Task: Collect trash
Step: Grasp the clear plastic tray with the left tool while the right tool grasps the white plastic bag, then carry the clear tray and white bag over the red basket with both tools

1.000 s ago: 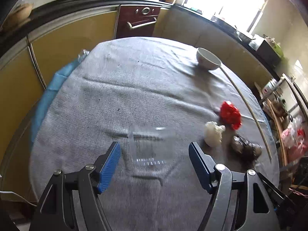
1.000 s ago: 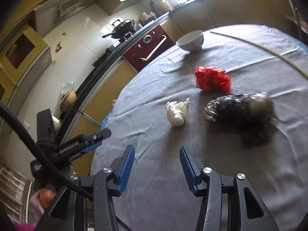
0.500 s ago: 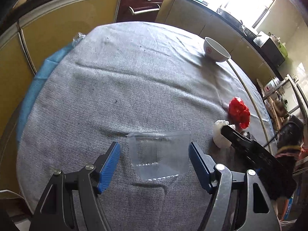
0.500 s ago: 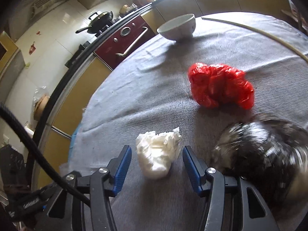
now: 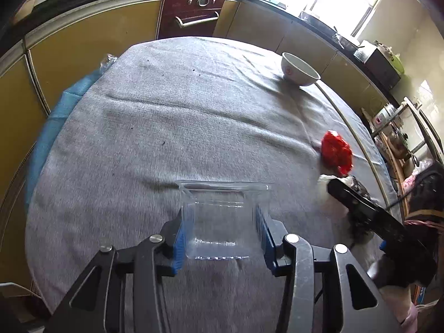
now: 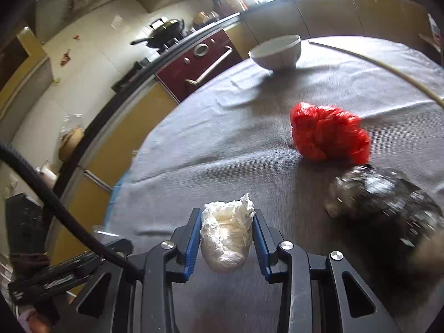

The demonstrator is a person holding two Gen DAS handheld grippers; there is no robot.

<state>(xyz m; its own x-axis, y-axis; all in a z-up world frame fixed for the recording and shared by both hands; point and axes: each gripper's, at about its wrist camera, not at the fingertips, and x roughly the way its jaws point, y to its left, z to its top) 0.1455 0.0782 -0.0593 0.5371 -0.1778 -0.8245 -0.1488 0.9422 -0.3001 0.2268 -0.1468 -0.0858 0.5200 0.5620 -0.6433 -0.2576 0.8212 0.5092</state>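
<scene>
Trash sits mid-surface: left tongs (image 5: 222, 238) are closing on a clear ribbed plastic tub (image 5: 222, 216), right tongs (image 6: 226, 238) pinch a crumpled white wad (image 6: 226, 238). Crinkled red bag (image 6: 328, 136) lies nearby; wide grey woven cloth (image 5: 180, 116) spreads bare beyond toward rounded edges.

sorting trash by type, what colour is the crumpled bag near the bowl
Bright red. The crumpled bag shows best in the right wrist view, lying on the grey cloth in front of the white bowl.

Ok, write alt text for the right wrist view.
The right gripper is shut on a crumpled white tissue wad over a grey tablecloth. Beyond lie a crumpled red plastic bag, a blurred dark foil wrapper and a white bowl.
</scene>
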